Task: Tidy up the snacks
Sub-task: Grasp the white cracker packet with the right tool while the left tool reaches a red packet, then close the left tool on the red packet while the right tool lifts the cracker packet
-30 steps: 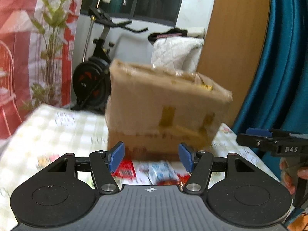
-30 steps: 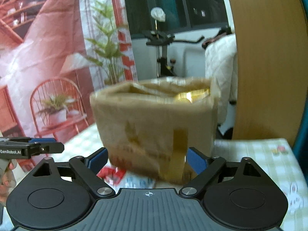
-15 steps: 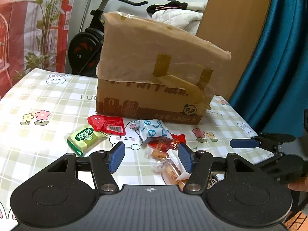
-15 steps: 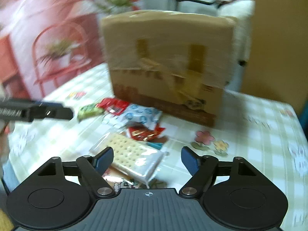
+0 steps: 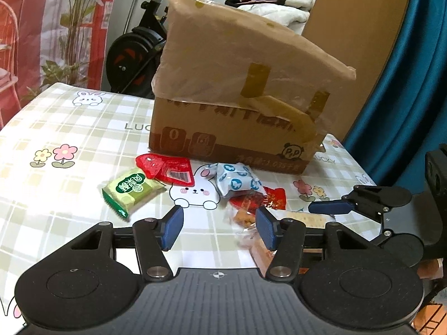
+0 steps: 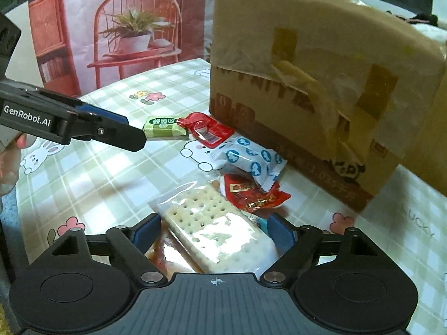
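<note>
Several snack packets lie on the checked tablecloth in front of a cardboard box [image 5: 240, 117]: a green packet [image 5: 131, 189], a red packet [image 5: 167, 167], a blue-and-white packet [image 5: 237, 180], a red foil packet [image 6: 251, 192] and a clear-wrapped cracker pack [image 6: 218, 229]. My left gripper [image 5: 218, 229] is open and empty above the cloth, near the packets. My right gripper [image 6: 213, 233] is open, low over the cracker pack, its blue pads on either side of it. The box also shows in the right wrist view [image 6: 321, 83].
The table [image 5: 56, 128] has a rabbit-and-flower cloth. An exercise bike [image 5: 139, 47] stands behind the table. A blue curtain [image 5: 413, 64] hangs at the right. A printed backdrop with a red chair [image 6: 134, 36] is at the left.
Both grippers have tilted down and come lower toward the table. The snacks have come into view, and the right gripper now straddles the cracker pack.
</note>
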A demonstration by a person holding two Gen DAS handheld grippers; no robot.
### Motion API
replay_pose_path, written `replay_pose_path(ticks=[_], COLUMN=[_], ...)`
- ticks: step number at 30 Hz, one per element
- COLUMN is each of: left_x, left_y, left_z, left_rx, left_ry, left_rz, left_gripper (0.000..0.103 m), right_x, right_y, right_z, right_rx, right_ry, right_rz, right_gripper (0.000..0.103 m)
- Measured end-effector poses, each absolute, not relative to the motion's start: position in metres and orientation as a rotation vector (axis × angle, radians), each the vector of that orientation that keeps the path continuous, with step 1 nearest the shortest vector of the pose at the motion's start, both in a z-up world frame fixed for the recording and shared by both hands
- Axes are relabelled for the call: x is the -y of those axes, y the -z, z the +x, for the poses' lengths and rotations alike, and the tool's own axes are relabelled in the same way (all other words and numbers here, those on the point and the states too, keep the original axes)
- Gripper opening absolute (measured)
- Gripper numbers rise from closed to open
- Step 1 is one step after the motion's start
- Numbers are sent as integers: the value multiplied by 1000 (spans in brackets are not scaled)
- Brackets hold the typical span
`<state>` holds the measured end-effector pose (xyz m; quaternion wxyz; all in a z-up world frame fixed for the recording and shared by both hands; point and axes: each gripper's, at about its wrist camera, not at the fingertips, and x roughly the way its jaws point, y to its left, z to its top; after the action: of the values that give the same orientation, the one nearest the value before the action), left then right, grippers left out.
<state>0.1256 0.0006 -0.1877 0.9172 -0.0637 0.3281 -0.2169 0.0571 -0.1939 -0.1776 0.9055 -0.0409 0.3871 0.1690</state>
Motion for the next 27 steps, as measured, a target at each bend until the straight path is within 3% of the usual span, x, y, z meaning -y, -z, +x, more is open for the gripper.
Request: replay_pose_path(ticks=[3,5,11,22,27], left_x=[-3,-3,8,81,102], left_y=[190,191,196,201,217], left_z=[129,132,141,180,202], left_rx=[-681,-689,-708,-760,-823], left_ry=[444,448,473,638,673], left_rz=[-134,-136,-113,1,7], left_gripper=[57,51,48,49,65], right_x=[204,209,236,294,310], right_y=[179,179,174,184,203], right_z=[55,52,41,30,33], right_rx=[-781,-773,-698,-619,-647], right_ry=[-355,-356,-290,-88,-23], right_rz=[-50,-23,95,244,252], right_gripper=[67,56,43,41,41])
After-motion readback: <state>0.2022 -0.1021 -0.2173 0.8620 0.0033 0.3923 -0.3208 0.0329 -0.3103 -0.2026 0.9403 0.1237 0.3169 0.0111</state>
